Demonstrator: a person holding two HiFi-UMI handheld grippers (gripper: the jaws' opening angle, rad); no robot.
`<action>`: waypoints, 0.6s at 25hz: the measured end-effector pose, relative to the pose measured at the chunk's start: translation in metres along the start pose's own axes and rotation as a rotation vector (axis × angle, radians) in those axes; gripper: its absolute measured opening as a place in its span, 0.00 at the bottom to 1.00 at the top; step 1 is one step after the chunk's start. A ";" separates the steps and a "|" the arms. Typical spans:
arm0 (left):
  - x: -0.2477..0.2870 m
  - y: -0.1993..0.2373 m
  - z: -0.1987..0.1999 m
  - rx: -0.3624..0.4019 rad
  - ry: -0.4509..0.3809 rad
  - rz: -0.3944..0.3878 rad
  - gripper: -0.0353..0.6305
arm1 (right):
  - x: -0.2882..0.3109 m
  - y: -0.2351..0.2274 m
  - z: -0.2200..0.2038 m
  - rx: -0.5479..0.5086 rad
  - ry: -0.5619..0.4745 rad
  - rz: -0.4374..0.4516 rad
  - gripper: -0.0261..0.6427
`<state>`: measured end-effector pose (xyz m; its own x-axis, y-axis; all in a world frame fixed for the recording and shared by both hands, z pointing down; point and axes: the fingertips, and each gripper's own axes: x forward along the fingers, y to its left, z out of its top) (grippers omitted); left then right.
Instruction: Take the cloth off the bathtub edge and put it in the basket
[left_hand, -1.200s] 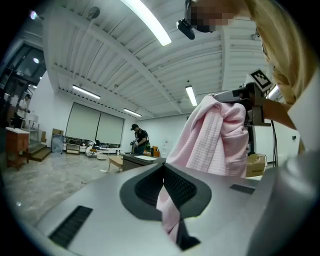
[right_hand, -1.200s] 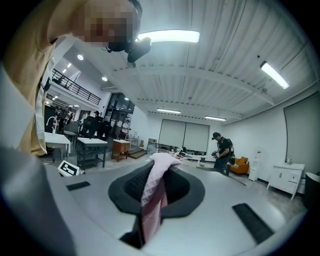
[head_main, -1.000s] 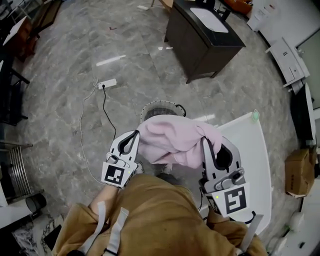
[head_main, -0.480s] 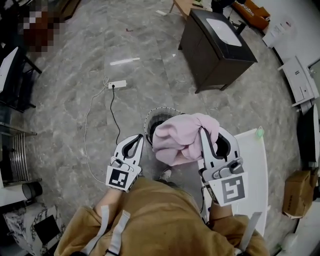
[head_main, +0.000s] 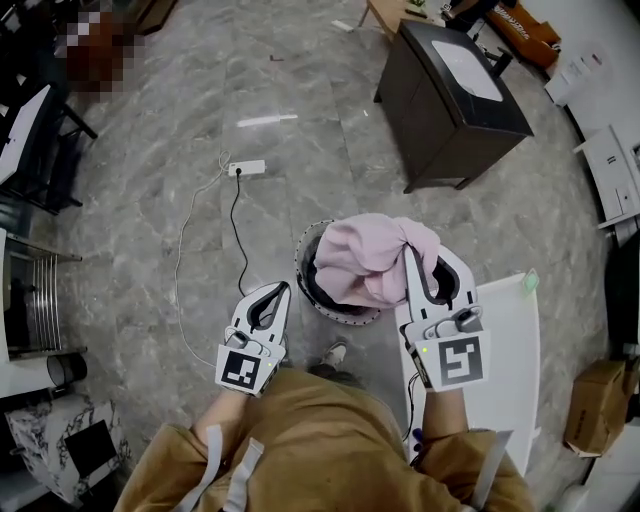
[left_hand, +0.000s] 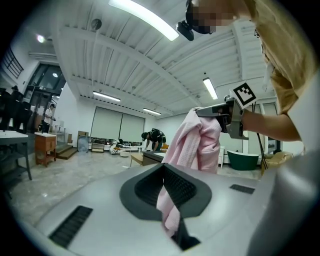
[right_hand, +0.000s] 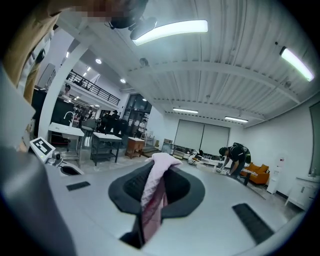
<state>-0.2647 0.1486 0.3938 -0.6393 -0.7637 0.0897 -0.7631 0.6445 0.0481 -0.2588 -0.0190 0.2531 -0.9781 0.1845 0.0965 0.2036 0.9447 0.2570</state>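
The pink cloth (head_main: 365, 262) hangs bunched from my right gripper (head_main: 410, 255), which is shut on it. The cloth sits over the mouth of the round dark wire basket (head_main: 304, 268) on the floor, and its lower folds reach inside the rim. In the right gripper view, pink fabric (right_hand: 159, 175) fills the slot between the jaws. My left gripper (head_main: 284, 288) is beside the basket's left rim, clear of the cloth, jaw tips together and holding nothing. The left gripper view shows the cloth (left_hand: 202, 142) hanging ahead of it. The white bathtub edge (head_main: 510, 340) lies to the right.
A dark cabinet (head_main: 455, 95) stands on the marble floor beyond the basket. A power strip with a black cord (head_main: 247, 168) lies at the upper left. There is a cardboard box (head_main: 590, 405) right of the tub. My shoe (head_main: 335, 353) is just below the basket.
The cloth left my left gripper, which had held one end a second ago. The right gripper carried the bunched cloth away from the tub and down onto the basket's mouth.
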 end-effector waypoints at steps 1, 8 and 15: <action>0.002 -0.001 -0.005 -0.013 0.004 0.000 0.06 | 0.005 0.000 -0.010 0.004 0.012 0.005 0.10; 0.019 -0.001 -0.057 -0.021 0.072 0.005 0.06 | 0.038 0.008 -0.116 0.031 0.131 0.045 0.10; 0.060 0.007 -0.143 -0.058 0.147 0.003 0.06 | 0.086 0.027 -0.324 -0.002 0.469 0.093 0.11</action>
<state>-0.2947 0.1122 0.5413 -0.6178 -0.7505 0.2348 -0.7514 0.6514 0.1050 -0.3230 -0.0654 0.5798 -0.8303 0.1259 0.5429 0.2901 0.9294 0.2280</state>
